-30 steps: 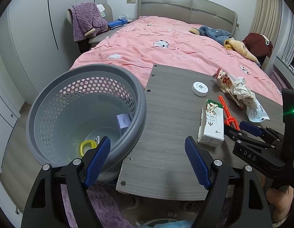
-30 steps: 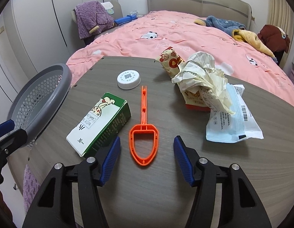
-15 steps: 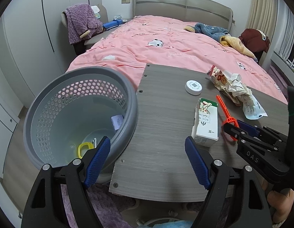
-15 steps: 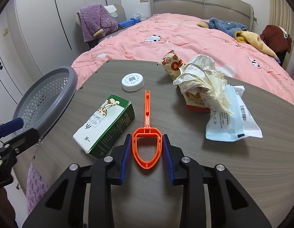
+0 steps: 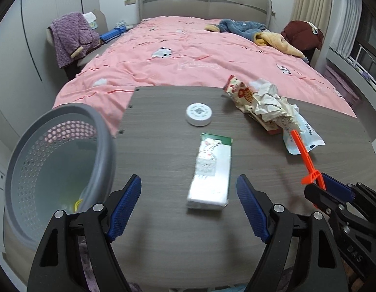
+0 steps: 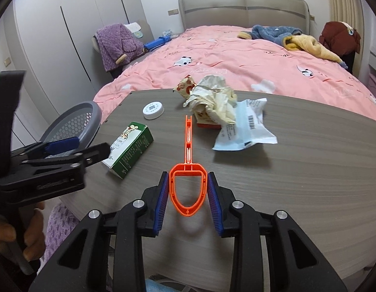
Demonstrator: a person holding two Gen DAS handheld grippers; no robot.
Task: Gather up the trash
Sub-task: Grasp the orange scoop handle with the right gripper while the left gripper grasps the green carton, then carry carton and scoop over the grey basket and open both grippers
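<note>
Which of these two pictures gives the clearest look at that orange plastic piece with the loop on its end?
The right wrist view: the whole orange plastic piece shows, loop clamped between the right gripper jaws, handle pointing away. The left wrist view shows only its handle slanting up from that gripper at the right edge, loop mostly hidden.

Right gripper (image 6: 188,196) was clamped on the loop end of the orange plastic piece (image 6: 188,170), lifted off the table (image 6: 297,182), its shadow below. Carton (image 6: 130,149) lay left of the orange piece, white round lid (image 6: 153,110) beyond the carton, crumpled wrappers (image 6: 213,103) and white packet (image 6: 244,129) to its right. Left gripper (image 6: 66,152) hung left of the carton, grey basket (image 6: 76,124) behind it.
</note>
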